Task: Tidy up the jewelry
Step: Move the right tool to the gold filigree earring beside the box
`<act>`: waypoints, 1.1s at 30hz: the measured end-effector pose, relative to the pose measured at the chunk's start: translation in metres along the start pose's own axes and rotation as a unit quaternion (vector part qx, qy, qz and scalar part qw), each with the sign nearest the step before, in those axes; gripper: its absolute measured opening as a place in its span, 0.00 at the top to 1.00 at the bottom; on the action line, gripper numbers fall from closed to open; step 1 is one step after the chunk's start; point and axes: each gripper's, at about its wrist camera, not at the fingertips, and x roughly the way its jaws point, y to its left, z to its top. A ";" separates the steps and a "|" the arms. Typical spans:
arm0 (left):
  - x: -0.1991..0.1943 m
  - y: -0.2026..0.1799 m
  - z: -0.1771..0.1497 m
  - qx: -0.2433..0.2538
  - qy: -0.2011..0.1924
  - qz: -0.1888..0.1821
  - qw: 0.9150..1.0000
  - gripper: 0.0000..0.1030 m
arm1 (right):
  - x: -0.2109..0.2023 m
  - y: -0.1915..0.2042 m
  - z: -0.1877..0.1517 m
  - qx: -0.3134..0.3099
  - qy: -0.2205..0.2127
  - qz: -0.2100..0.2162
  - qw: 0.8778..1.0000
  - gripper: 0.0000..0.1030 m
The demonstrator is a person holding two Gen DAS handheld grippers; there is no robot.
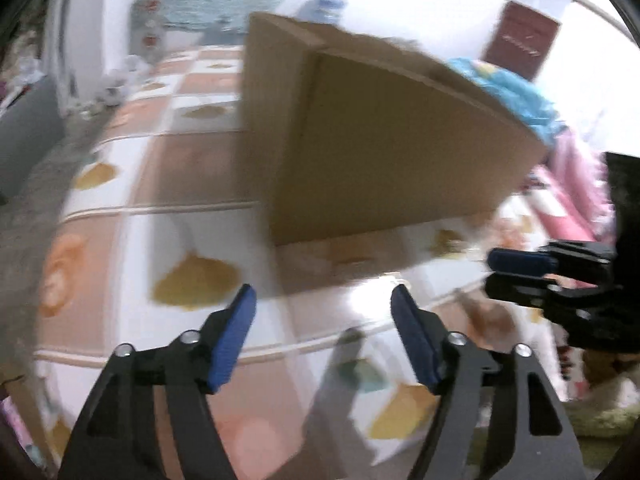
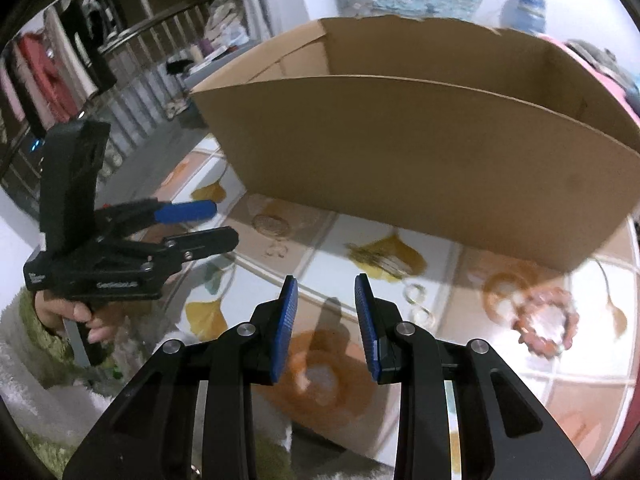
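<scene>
Both grippers held empty over the patterned table, jewelry lying loose by the box.

Left gripper [image 1: 323, 300]: jaws wide apart, nothing between the pads. Right gripper [image 2: 326, 290]: jaws narrowly parted, nothing gripped. In the right wrist view, a beaded bracelet [image 2: 545, 322] is seen at 3 o'clock on the tablecloth [image 2: 320, 248], small rings [image 2: 418, 300] just right of the fingertips, and the open cardboard box [image 2: 400, 152] at 12 o'clock. A hand [image 2: 74, 316] is seen at 9 o'clock.
</scene>
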 end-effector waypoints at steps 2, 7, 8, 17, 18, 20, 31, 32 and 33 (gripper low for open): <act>0.000 0.004 -0.001 0.000 -0.003 0.019 1.000 0.20 | 0.005 0.010 0.005 -0.019 0.000 -0.001 1.000 0.65; 0.005 0.007 -0.001 0.010 0.011 0.056 0.998 0.05 | 0.018 0.036 0.012 -0.110 -0.004 -0.016 0.994 0.64; 0.006 0.007 -0.001 0.013 0.015 0.063 0.998 0.05 | 0.021 0.039 0.014 -0.129 -0.003 -0.015 0.991 0.64; 0.012 0.008 -0.003 0.057 0.036 0.103 0.992 0.05 | 0.046 0.045 0.025 -0.213 0.029 0.015 0.976 0.64; 0.012 0.008 -0.002 0.058 0.037 0.104 0.992 0.05 | 0.046 0.046 0.025 -0.219 0.031 0.016 0.975 0.64; 0.011 0.009 -0.003 0.059 0.036 0.103 0.992 0.05 | 0.050 0.049 0.026 -0.231 0.036 0.020 0.972 0.66; 0.009 0.008 -0.005 0.068 0.033 0.098 0.992 0.05 | 0.061 0.051 0.026 -0.238 0.051 0.031 0.969 0.72; 0.009 0.008 -0.005 0.069 0.032 0.097 0.992 0.05 | 0.061 0.051 0.026 -0.237 0.052 0.033 0.970 0.74; 0.009 0.008 -0.005 0.069 0.032 0.097 0.992 0.05 | 0.064 0.052 0.028 -0.236 0.053 0.035 0.970 0.76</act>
